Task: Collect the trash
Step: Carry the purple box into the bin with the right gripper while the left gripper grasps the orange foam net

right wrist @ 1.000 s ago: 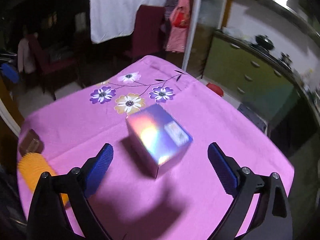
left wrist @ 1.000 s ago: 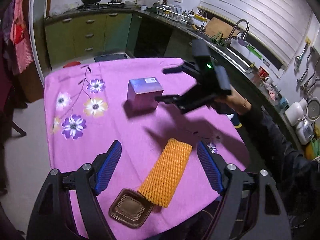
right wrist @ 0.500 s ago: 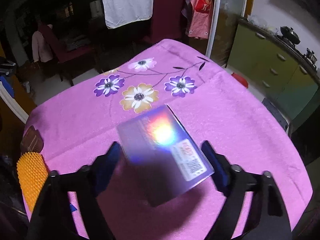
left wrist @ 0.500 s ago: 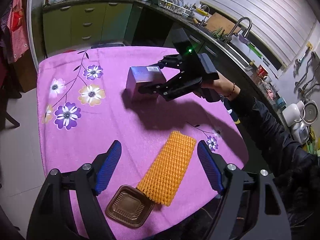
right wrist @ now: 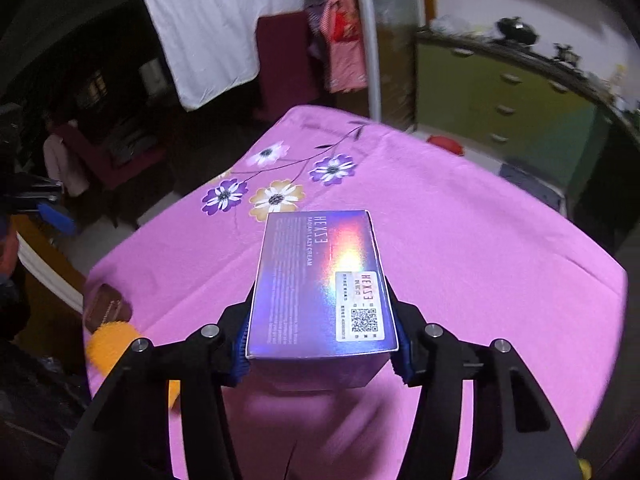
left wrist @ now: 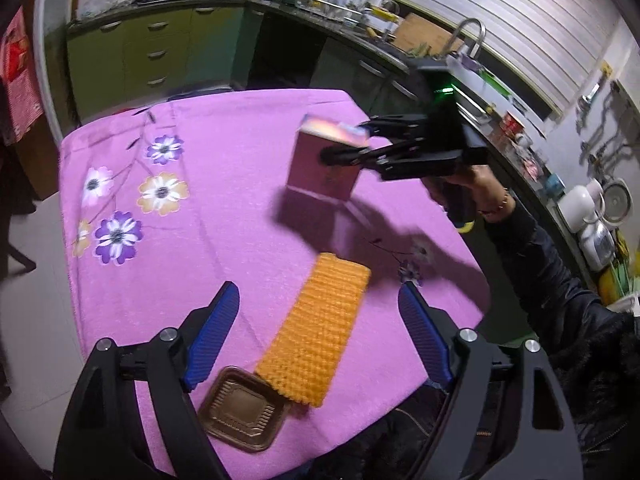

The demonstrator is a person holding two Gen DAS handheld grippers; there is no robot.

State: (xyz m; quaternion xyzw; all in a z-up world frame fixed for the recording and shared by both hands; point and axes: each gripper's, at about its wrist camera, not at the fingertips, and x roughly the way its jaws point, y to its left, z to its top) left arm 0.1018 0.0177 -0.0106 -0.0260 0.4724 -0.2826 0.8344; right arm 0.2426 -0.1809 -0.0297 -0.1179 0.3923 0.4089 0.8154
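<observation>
Right now, by item:

Right gripper [right wrist: 320, 354]: fingers clamped on the iridescent box [right wrist: 320, 284], one blue pad [right wrist: 240, 350] pressed to each long side near the box's rear end. Also seen from the left wrist view [left wrist: 344, 148], gripping the box there [left wrist: 324, 168].

Box: held above the pink tablecloth [right wrist: 480, 260], off the surface (shadow falls on the cloth below it in the left wrist view). Top face shiny purple with a white QR label [right wrist: 362, 306], printed text reads sideways. Box sticks out forward past the fingertips.

Left gripper [left wrist: 318, 334]: fingers spread wide, holding nothing, pads [left wrist: 212, 336] touching nothing. Hovers over the near edge of the table.

Orange foam net [left wrist: 316, 328]: flat on the tablecloth [left wrist: 224, 208], lying between the left gripper's open fingers in the frame, long axis running away from the camera. Partly visible at the cloth's edge in the right wrist view [right wrist: 110, 340].

Brown plastic tray [left wrist: 242, 408]: on the cloth at the near edge, touching or slightly under the foam net's near end (can't tell which). Small, square, ribbed inside.

Flower print [left wrist: 162, 192]: on the cloth's left part, well apart from the box.

Kitchen counter [left wrist: 360, 28]: behind the table, with a faucet [left wrist: 466, 34].
</observation>
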